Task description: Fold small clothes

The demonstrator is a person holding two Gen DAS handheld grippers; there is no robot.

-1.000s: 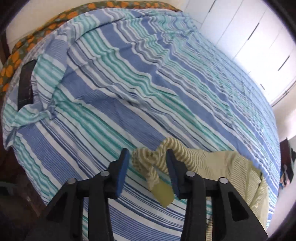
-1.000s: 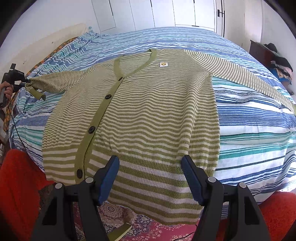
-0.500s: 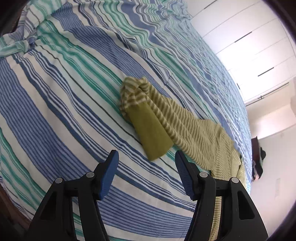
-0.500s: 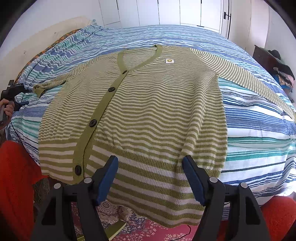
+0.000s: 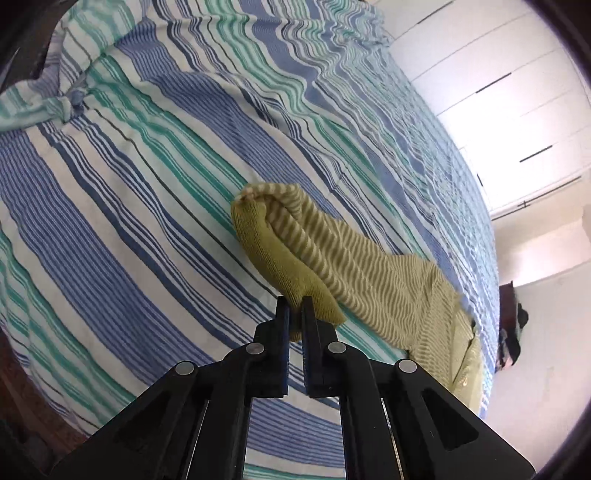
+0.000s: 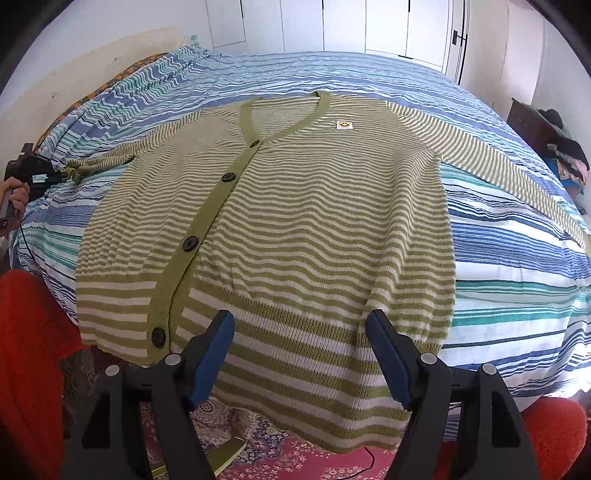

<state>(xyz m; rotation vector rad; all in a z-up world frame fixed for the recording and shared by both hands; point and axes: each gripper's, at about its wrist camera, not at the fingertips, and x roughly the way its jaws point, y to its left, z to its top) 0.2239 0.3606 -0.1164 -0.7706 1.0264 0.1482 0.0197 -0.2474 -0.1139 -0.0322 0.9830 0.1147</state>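
Note:
A green-and-white striped cardigan (image 6: 295,221) with black buttons lies flat, front up, on the striped bed; its hem hangs over the near edge. Its left sleeve (image 5: 351,258) is bunched, ending in a plain green cuff (image 5: 273,258). My left gripper (image 5: 293,308) is shut on the near end of that cuff; it also shows at the far left of the right wrist view (image 6: 37,173). My right gripper (image 6: 299,354) is open and empty, hovering just above the hem. The right sleeve (image 6: 517,177) lies stretched out to the right.
The bed (image 6: 517,288) has a blue, teal and white striped cover, knotted at a corner (image 5: 70,105). White wardrobe doors (image 6: 369,26) stand behind. A dark cabinet with clothes (image 6: 554,136) is at right. A patterned red rug (image 6: 277,450) lies below the bed edge.
My left gripper let go of the bunched sleeve end, opened wide, then moved in and shut on the green cuff. My right gripper stayed open over the hem.

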